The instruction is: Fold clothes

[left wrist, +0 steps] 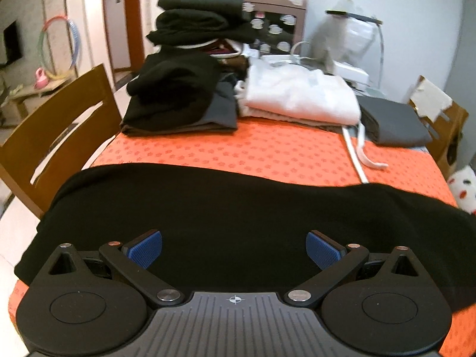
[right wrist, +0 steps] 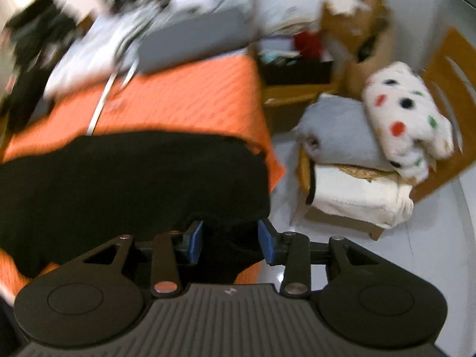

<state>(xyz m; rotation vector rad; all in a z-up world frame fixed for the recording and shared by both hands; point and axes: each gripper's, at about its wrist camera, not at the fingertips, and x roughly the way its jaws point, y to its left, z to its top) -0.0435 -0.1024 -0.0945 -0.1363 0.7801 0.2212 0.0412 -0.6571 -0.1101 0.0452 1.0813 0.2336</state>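
The long black soft-knit garment [left wrist: 238,217] is spread crosswise over the near part of the orange patterned cloth-covered counter [left wrist: 267,148], directly ahead of both tools, with its right end bunched at the counter's corner. If a fold is the step in hand — the pictures do not settle which fold — it would be done best by taking both ends at matching points and keeping the edge between them taut, so that the layers meet squarely.

The garment is seen as a broad, dark, smooth band with a gently curved far edge; seams and sleeves cannot be made out against the black. Beyond it, at the counter's far side, folded dark clothes [left wrist: 190,59] are stacked.

The left tool [left wrist: 234,248] is held above the cloth with its blue pads spread wide — nothing is pinched. The right tool [right wrist: 230,241] has a black lump of fabric lying between its parted pads, not yet pressed; this view is blurred.
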